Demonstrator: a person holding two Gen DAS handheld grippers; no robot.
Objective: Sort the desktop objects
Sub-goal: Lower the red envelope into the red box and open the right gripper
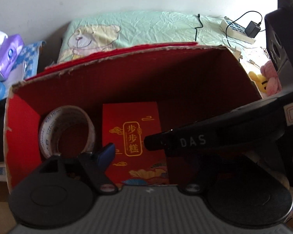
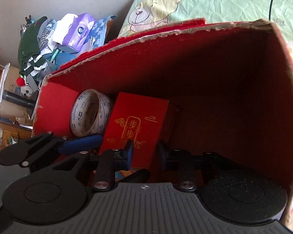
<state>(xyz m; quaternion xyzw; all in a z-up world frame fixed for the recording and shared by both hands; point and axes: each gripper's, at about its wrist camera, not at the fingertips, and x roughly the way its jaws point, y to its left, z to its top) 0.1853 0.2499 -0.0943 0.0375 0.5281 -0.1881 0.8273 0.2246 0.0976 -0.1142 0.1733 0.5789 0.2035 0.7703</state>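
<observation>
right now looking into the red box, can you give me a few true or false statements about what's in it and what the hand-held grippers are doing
1. A roll of tape is inside the red box. True.
2. A red envelope with gold characters lies beside the tape. True.
3. The box is blue inside. False: its walls are red.
4. The right hand-held gripper is shut on the tape. False: it is open, its fingers on either side of the envelope's near end.
5. The purple tissue pack is in the box. False: it lies outside.

Daylight from upper right blows out the wall (image 1: 48, 3) and the power strip (image 1: 237, 30); the red box (image 1: 166, 74) interior sits in deep shadow. Strong fisheye bending with dark vignette at corners. Left view soft overall, near black parts blurred; right view sharper.
</observation>
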